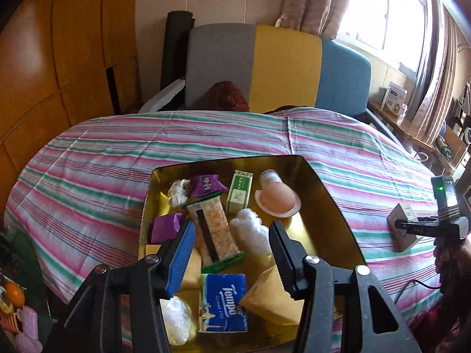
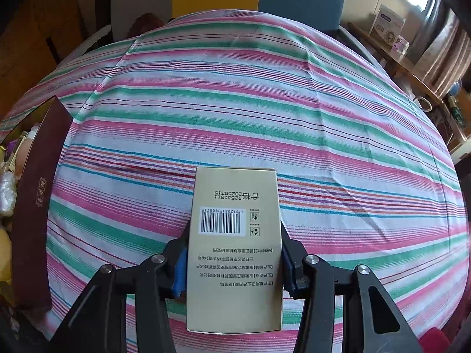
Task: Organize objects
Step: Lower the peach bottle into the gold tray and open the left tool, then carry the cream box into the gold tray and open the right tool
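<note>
The right gripper [image 2: 235,253] is clamping a beige carton [image 2: 234,247] between its jaws, the blue pads pressing on both long sides and the barcode face turned up toward the camera. The carton is sitting over the striped tablecloth [image 2: 265,111], near the table's front edge. In the left wrist view the same carton [image 1: 401,226] is showing to the right of the tray, well apart from it.

The left gripper [image 1: 232,253] is hanging over the gold tray [image 1: 326,206] with its jaws wide apart and nothing between them. Below them are lying a long snack bar [image 1: 213,229] and a white crumpled wrapper [image 1: 250,231]. Nearer the camera a blue Tempo tissue pack [image 1: 223,303] is lying flat, just beside a yellow wedge [image 1: 272,297]. Farther back are sitting a green box [image 1: 240,191], a pink jelly cup [image 1: 276,197] and a purple packet [image 1: 206,185]. The tray's dark red outer wall [image 2: 35,206] is standing at the left edge of the right wrist view.
</note>
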The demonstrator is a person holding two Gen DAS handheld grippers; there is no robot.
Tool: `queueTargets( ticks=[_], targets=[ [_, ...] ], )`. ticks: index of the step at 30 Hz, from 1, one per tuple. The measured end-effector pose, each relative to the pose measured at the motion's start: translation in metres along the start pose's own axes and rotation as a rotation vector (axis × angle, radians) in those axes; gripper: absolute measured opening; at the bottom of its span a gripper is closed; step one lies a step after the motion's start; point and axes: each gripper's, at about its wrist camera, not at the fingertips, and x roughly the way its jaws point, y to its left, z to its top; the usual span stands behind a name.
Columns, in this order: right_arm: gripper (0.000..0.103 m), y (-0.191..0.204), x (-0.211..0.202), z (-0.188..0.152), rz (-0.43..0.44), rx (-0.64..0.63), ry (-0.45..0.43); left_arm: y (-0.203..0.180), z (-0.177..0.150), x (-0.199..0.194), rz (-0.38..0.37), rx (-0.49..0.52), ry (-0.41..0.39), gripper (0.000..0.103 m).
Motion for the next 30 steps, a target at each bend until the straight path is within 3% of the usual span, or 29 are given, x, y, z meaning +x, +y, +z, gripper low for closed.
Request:
queueTargets(
  ticks=[8, 14, 23, 30],
  targets=[
    [0.050, 0.022, -0.010, -0.010, 0.057, 0.047, 0.020, 0.018, -0.012, 0.001, 0.026, -0.044, 0.004, 0.053],
    [0.050, 0.047, -0.034, -0.014, 0.105, 0.044, -0.022, 0.028, -0.020, 0.005, 0.014, -0.071, 0.025, 0.053],
    [0.050, 0.106, -0.089, -0.004, 0.198, -0.066, -0.129, 0.036, -0.027, 0.009, 0.004, -0.086, 0.052, 0.055],
    [0.051, 0.158, -0.112, -0.003, 0.288, -0.156, -0.157, 0.042, -0.029, 0.010, 0.011, -0.095, 0.057, 0.055]
  ],
)
